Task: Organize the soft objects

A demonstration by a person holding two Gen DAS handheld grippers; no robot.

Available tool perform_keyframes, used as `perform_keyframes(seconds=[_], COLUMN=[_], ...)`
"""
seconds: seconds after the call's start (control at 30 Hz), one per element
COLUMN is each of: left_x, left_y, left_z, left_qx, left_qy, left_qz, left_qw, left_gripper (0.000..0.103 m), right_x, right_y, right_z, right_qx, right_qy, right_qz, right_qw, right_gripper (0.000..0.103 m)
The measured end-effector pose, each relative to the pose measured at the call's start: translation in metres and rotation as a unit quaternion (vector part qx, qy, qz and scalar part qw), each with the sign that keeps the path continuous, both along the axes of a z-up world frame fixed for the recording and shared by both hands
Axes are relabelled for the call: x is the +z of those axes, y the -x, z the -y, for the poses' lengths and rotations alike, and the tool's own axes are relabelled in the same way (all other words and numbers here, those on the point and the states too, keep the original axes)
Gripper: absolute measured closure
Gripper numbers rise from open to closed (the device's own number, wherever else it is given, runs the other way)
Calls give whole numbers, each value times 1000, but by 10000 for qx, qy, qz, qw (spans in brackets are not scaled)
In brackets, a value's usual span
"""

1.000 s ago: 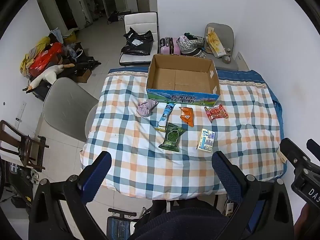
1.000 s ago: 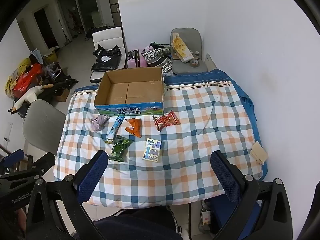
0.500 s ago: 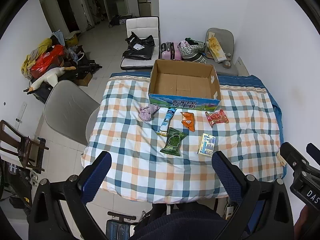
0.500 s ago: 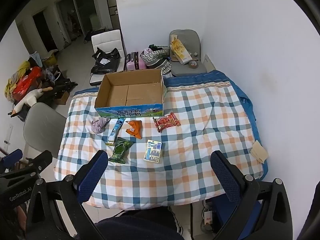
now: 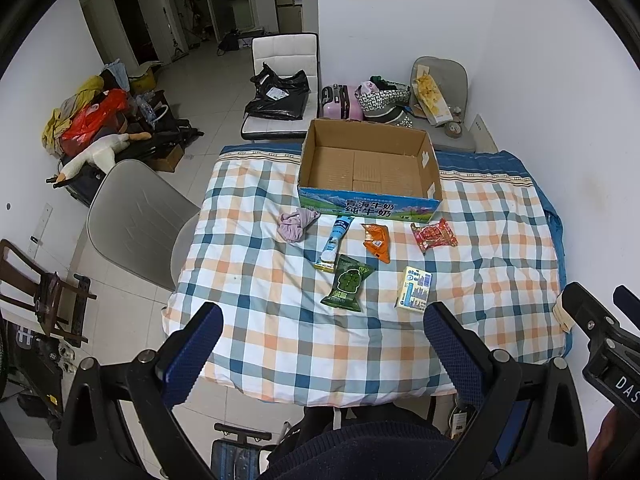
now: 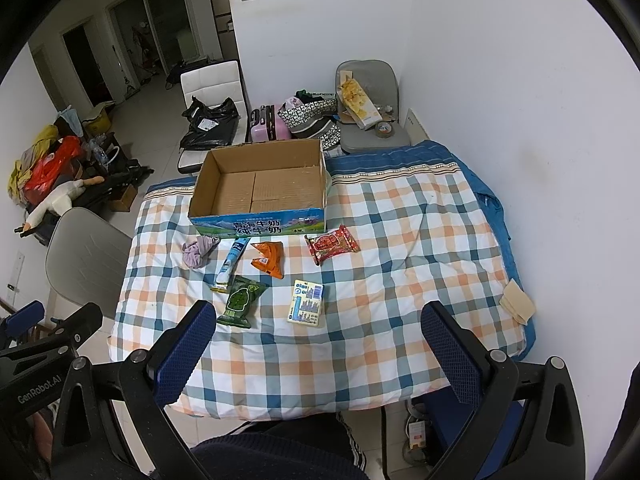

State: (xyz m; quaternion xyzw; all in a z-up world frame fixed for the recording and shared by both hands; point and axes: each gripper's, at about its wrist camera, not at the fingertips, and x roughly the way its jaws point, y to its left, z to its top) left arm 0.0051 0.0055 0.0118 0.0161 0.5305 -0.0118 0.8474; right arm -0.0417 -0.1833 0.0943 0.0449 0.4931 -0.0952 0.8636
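Progress can be judged as nil so far: the cardboard box (image 5: 368, 172) is seen with nothing on its brown floor, and every soft item is laid outside it on the checked quilt covering the counter (image 5: 256, 320).

Six items are ranged in front of the box's printed wall. A crumpled lilac cloth (image 5: 297, 225) is found furthest left, just beside the box's front corner. A slim blue-and-white tube (image 5: 334, 243) is laid lengthwise next to it, its upper end close against the box. An orange packet (image 5: 377, 241) and a red packet (image 5: 434, 234) are placed further right, apart from one another. Nearer the person, a green packet (image 5: 347, 289) is touching or nearly touching the tube's lower end, and a pale yellow-and-blue pack (image 5: 414, 293) is set beside it with a gap between.

The left claw (image 5: 320, 350) is held above the near edge of the counter with its blue pads spread wide and nothing between them. The right claw (image 6: 320, 346) is likewise spread and unloaded, held back from the items. No item is touched by either.

All of the gathering is therefore judged to be left: each of the six would presumably have to be lifted and set inside the box. The green packet and the pale pack are nearest to both claws.
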Motion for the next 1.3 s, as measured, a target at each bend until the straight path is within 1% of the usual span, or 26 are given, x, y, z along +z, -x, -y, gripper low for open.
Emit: perform_keyframes(seconds=[0.17,0.37,0.8,0.83,0.87,1.07,1.3], left_x=[0,4,3,3,3,3,6], left_y=[0,-3,-2,-2,-2,-2,-6], left_z=[-1,-4,-6,-6,-7,-6,-8], left_qx=[-3,8,-5,-1,3,0,7], left_qy=[2,18,23,22,25,25,24], left_qz=[27,22,43,42,43,53,55], left_qw=[10000,10000,10000,10000,10000,10000,10000], left_gripper=[0,0,0,0,0,0,0], right_x=[5,3,2,3,11,19,17], right_y=[0,0,2,1,-7,-19,-18], right_z=[-1,-1,-4,-4,2,11,9], right_qx=[-1,1,-3,5,11,22,10], right_qy=[-4,9,75,94,99,165,199], right_qz=[0,11,34,37,26,41,50], right_qw=[10000,10000,10000,9999,9999,9999,9998], right_gripper=[0,0,0,0,0,0,0])
